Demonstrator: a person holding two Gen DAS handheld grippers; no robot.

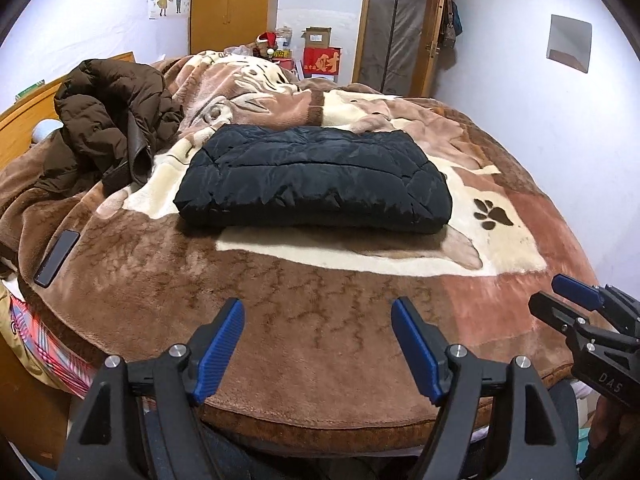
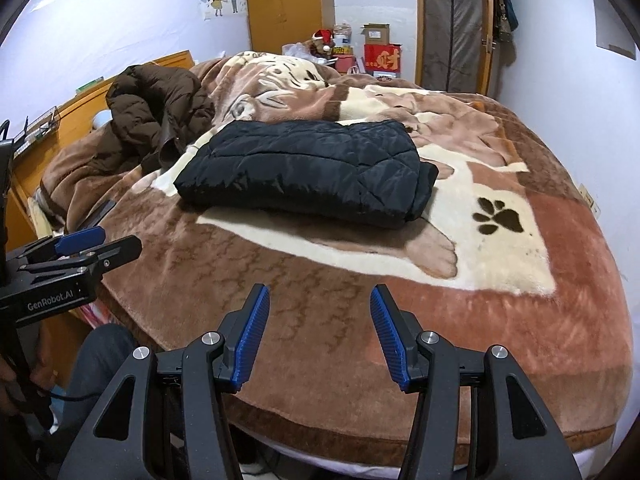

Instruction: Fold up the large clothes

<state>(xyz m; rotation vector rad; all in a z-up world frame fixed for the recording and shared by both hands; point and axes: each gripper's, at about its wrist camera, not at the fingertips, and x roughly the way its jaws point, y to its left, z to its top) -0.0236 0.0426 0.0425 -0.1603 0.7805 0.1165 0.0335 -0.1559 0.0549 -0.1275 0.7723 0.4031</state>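
A black quilted jacket lies folded into a flat rectangle in the middle of the bed; it also shows in the right wrist view. A brown puffer coat lies crumpled at the far left of the bed, also in the right wrist view. My left gripper is open and empty over the near edge of the bed, well short of the black jacket. My right gripper is open and empty beside it, to the right, also short of the jacket.
A brown and cream animal-print blanket covers the bed. A dark phone lies at the bed's left edge. A wooden headboard stands left. Boxes and a doorway are behind the bed.
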